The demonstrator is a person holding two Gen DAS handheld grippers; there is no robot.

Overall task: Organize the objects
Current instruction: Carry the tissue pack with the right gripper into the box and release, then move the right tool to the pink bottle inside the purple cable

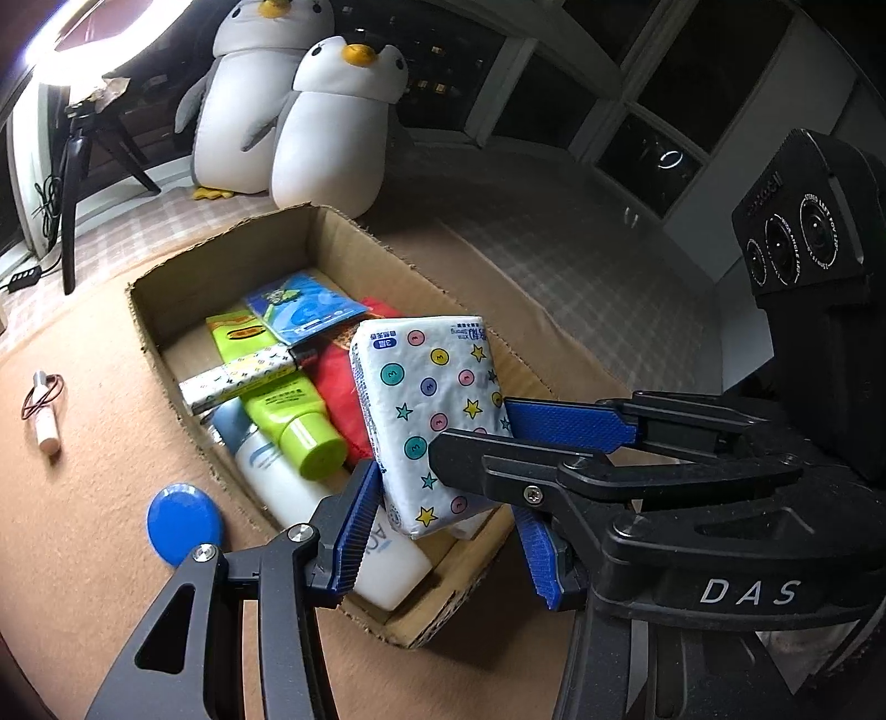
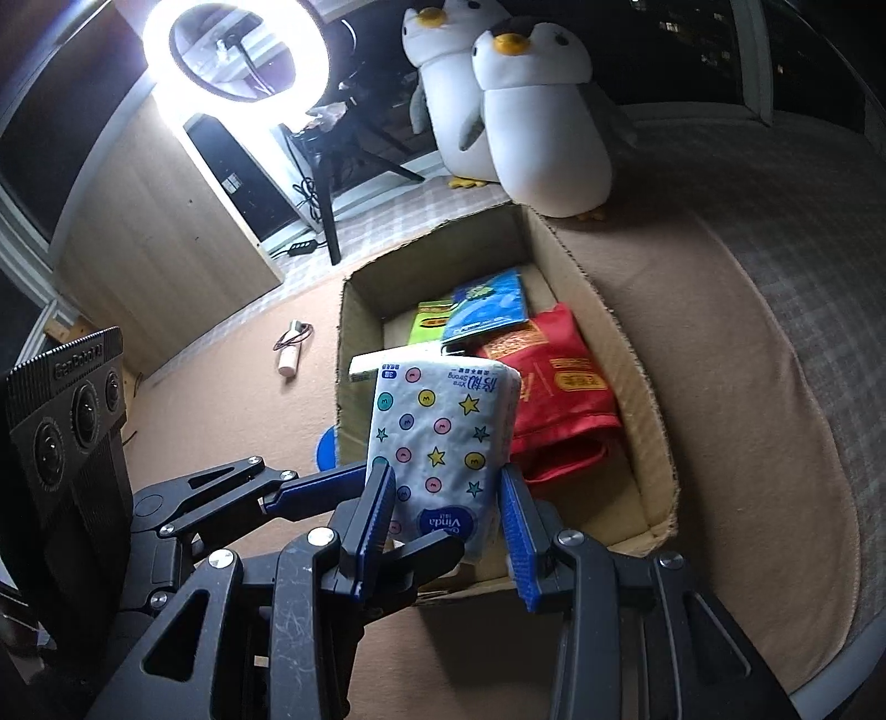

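A white tissue pack (image 1: 432,410) printed with stars and dots hangs tilted over the near end of an open cardboard box (image 1: 221,243). My left gripper (image 1: 443,545) is shut on the pack's lower end. My right gripper (image 1: 473,429) comes in from the right and clamps its side. In the right wrist view the tissue pack (image 2: 443,432) stands upright between the blue pads of my right gripper (image 2: 446,526), while my left gripper (image 2: 410,509) reaches in from the left. The box (image 2: 609,310) holds a green tube (image 1: 288,410), a white bottle (image 1: 310,498), a red pouch (image 2: 559,399) and a blue packet (image 2: 487,307).
A blue disc (image 1: 183,523) and a small pale tube with a hair tie (image 1: 47,426) lie on the tan blanket left of the box. Two plush penguins (image 1: 332,127) sit behind it. A lit ring light (image 2: 227,50) on a tripod (image 1: 72,183) stands at the far left.
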